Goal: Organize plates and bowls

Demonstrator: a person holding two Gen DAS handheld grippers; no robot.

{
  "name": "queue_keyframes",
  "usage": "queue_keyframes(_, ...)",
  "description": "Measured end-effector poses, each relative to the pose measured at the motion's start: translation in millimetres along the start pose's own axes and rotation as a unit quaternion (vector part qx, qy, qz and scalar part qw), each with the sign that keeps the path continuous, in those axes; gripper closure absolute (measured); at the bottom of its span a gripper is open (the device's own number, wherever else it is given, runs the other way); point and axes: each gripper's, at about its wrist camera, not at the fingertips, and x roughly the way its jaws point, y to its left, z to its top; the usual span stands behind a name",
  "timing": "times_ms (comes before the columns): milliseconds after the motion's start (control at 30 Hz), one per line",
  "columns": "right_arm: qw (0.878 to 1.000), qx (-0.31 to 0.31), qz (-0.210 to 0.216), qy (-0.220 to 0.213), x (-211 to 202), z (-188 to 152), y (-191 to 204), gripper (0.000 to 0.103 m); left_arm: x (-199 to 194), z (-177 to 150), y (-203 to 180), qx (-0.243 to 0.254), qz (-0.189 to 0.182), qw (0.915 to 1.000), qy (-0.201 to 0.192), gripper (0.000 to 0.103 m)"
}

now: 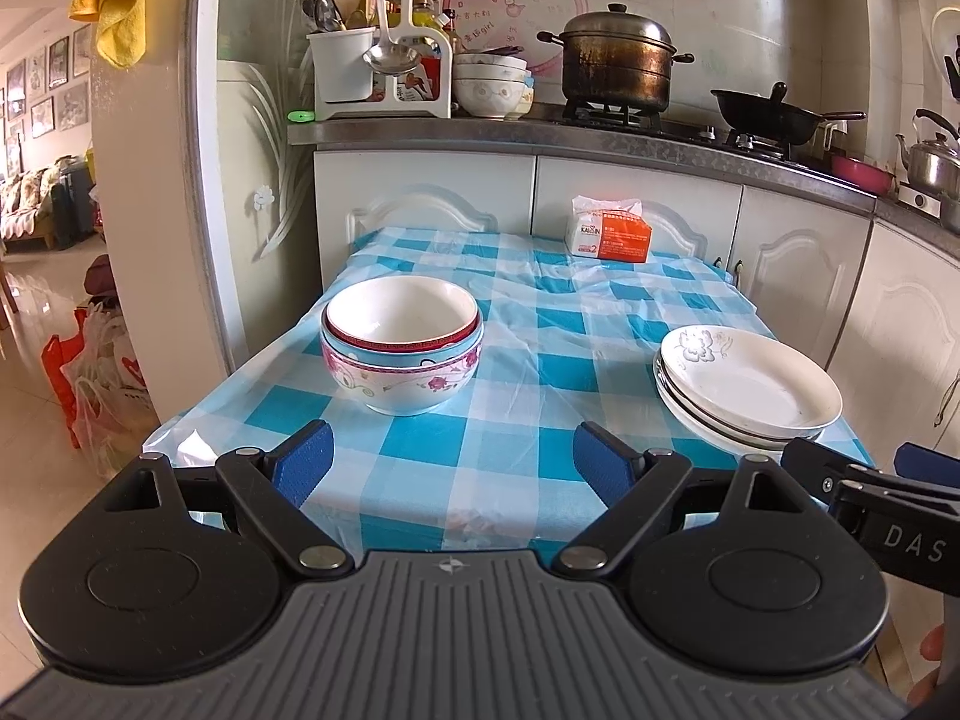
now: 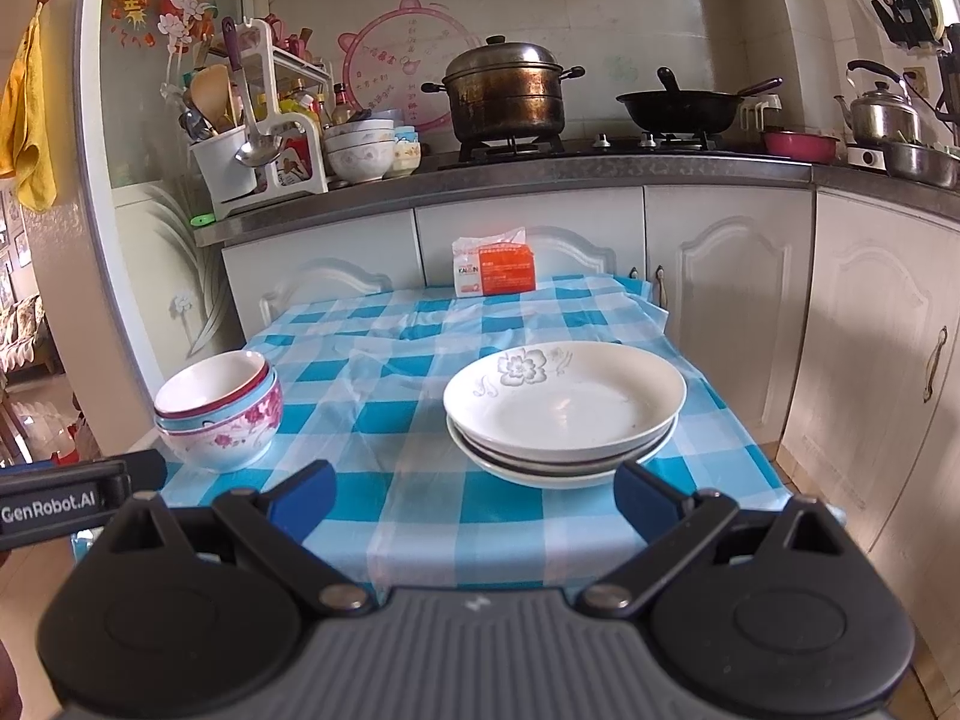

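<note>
A stack of nested bowls, the outer one white with pink flowers, stands on the left of the blue-checked table. A stack of white plates with a grey flower print sits on the right. My left gripper hangs open over the table's near edge, short of the bowls, with nothing between its blue pads. My right gripper is open too, just in front of the plates, holding nothing. The right gripper also shows at the edge of the left wrist view.
An orange and white tissue pack lies at the table's far edge against white cabinets. The counter behind carries a pot, a wok, a utensil rack and more bowls. Bags sit on the floor at left.
</note>
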Motion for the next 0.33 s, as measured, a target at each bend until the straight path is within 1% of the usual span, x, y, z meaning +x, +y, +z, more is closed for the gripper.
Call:
queue_keyframes(233, 1.0, 0.0, 0.002, 0.004, 3.5, -1.9, -0.4, 0.004, 1.4, -2.1, -0.3, 0.0, -0.017, 0.9999, 0.0, 0.0)
queue_keyframes(333, 1.0, 0.005, 0.002, 0.006, 5.0, -1.4, -2.9, 0.004, 0.2, -2.2, -1.6, 0.003, -0.017, 0.9999, -0.001, 0.0)
